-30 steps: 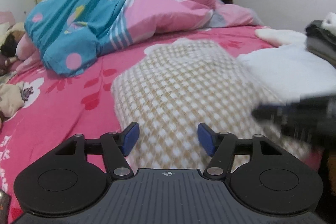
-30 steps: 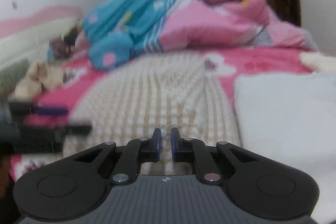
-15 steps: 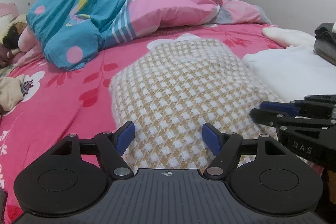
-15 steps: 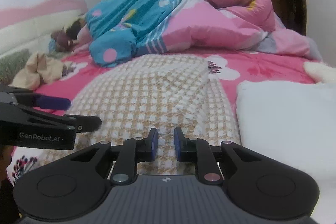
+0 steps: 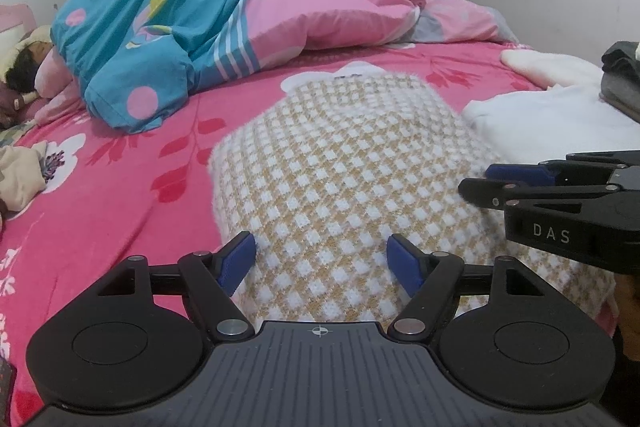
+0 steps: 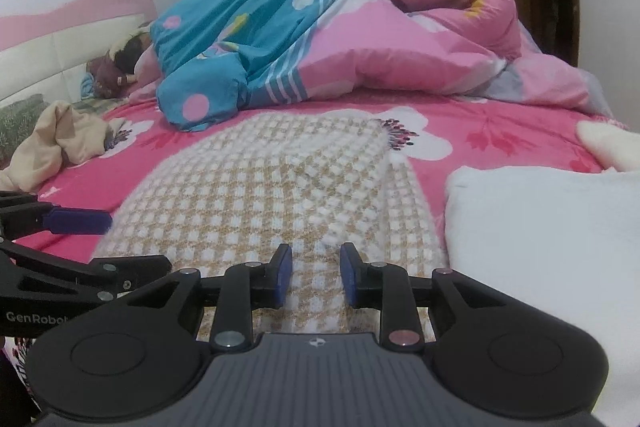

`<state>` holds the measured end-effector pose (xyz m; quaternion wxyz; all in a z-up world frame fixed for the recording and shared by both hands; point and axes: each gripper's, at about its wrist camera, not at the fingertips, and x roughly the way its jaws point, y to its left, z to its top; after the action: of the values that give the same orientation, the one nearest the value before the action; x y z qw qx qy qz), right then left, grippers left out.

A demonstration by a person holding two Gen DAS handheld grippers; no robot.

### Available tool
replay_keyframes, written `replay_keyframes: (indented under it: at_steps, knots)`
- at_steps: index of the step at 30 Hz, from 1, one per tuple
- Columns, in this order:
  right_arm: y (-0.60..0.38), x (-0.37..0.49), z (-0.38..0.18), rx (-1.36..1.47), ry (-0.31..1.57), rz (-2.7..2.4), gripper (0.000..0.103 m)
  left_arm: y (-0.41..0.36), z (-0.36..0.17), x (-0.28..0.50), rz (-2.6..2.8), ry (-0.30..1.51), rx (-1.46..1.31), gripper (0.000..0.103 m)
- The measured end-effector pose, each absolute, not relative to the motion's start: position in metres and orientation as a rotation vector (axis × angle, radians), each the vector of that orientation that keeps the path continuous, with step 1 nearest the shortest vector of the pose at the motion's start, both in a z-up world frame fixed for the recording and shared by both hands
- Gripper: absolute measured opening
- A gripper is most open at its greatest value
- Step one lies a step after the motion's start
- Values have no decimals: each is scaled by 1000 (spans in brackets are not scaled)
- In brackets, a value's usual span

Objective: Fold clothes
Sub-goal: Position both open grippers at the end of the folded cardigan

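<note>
Checked knit sweater lies folded on the bed; left gripper wide, right gripper opening, both empty; white garment awaits.

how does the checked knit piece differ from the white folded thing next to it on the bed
The tan-and-white checked knit garment is patterned; the plain white folded cloth has no pattern. The checked garment lies directly ahead of both grippers, near the bed's middle; the white cloth lies to its right. The white cloth looks thicker and puffier, while the checked garment lies flatter. Both are folded and rest on the pink floral bedsheet.
</note>
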<state>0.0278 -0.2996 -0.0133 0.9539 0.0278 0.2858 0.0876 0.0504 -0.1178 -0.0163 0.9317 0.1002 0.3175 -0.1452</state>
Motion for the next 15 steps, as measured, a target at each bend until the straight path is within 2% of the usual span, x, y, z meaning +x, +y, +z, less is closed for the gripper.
replay_keyframes:
  at_steps: [15]
  knots:
    - [-306, 32, -17, 85, 596, 208, 28, -118, -16, 50, -294, 650, 214, 73]
